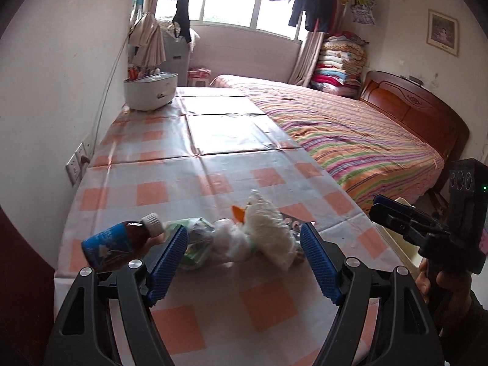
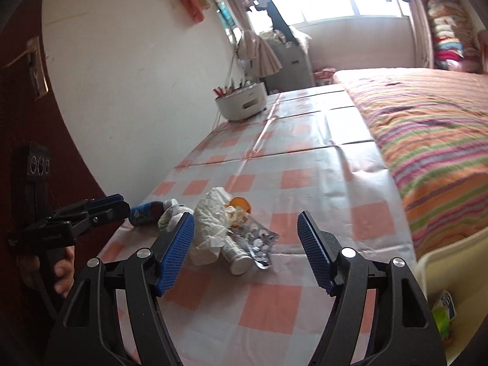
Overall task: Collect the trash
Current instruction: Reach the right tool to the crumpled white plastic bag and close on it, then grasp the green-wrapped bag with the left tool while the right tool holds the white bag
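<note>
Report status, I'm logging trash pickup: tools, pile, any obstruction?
Both tools open, empty: left tool, right tool. Trash pile loose on checked tablecloth, brown bottle at its edge. Nothing blocking.

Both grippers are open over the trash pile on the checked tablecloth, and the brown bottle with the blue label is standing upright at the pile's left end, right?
Not quite: the brown bottle lies on its side, cap toward the trash pile, as the left wrist view shows. The rest holds: the left gripper and right gripper are open over the checked tablecloth.

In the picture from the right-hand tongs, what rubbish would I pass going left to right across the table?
Brown bottle with blue label → crumpled white tissue → white tube lying on its side → silver pill blister pack.
</note>
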Action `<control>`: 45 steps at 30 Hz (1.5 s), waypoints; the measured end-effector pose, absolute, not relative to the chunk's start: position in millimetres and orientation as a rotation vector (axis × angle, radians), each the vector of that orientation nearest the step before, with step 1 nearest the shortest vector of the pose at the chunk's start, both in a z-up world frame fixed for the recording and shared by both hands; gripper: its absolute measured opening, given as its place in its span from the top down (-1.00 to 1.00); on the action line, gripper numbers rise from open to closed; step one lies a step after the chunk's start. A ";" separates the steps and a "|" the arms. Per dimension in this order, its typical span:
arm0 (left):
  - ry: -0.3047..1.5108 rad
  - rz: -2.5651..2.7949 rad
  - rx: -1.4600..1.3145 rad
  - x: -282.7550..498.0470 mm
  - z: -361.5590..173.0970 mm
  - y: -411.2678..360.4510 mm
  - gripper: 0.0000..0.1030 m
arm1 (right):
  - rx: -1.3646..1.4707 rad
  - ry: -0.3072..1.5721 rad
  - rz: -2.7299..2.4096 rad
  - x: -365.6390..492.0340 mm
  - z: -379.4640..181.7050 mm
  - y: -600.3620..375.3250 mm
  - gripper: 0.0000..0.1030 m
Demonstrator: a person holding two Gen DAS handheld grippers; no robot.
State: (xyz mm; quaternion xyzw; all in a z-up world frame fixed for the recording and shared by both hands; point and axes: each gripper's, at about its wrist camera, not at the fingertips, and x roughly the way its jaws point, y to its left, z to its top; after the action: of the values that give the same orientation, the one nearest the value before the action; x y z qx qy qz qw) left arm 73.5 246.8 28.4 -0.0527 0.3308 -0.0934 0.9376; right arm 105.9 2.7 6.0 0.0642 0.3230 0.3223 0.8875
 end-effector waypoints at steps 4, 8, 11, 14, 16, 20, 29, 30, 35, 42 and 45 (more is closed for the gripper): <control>0.689 -0.154 -0.158 70.9 24.0 271.7 -0.44 | 0.070 0.736 0.708 121.5 -6.2 46.4 -0.23; 0.693 -0.143 -0.182 70.1 21.4 282.0 -0.44 | 0.013 0.797 0.717 141.3 -22.3 70.6 -0.23; 0.707 -0.148 -0.187 70.9 19.1 285.0 -0.44 | -0.014 0.832 0.711 148.6 -35.0 76.9 -0.22; 0.724 -0.148 -0.185 72.8 15.4 285.1 -0.44 | -0.012 0.876 0.721 151.3 -45.2 81.3 0.11; 0.732 -0.146 -0.186 73.8 13.1 286.2 -0.44 | -0.023 0.891 0.738 150.4 -49.7 86.0 0.36; 0.755 -0.158 -0.211 77.9 7.4 286.7 -0.44 | 0.005 0.881 0.753 141.3 -41.1 76.9 0.54; 0.814 -0.140 -0.225 96.7 -9.9 274.1 -0.44 | 0.202 0.801 0.768 111.9 -10.4 20.6 0.54; 0.818 -0.135 -0.239 98.8 -10.6 274.5 -0.44 | 0.210 0.797 0.771 110.6 -8.9 17.9 0.54; 0.829 -0.110 -0.314 111.1 -13.5 276.9 -0.44 | 0.238 0.780 0.784 105.2 -4.2 11.3 0.54; 0.877 -0.076 -0.458 129.7 -21.6 280.5 -0.44 | 0.248 0.780 0.797 102.4 -7.1 9.2 0.54; 0.911 -0.047 -0.485 136.5 -27.6 279.3 -0.44 | 0.252 0.778 0.799 101.5 -6.8 6.5 0.54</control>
State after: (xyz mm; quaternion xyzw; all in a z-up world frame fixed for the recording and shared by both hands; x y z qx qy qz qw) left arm 136.5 279.3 -27.6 -0.2319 0.4353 -0.0226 0.8696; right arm 101.5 6.5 -6.8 0.1193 0.3683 0.3783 0.8408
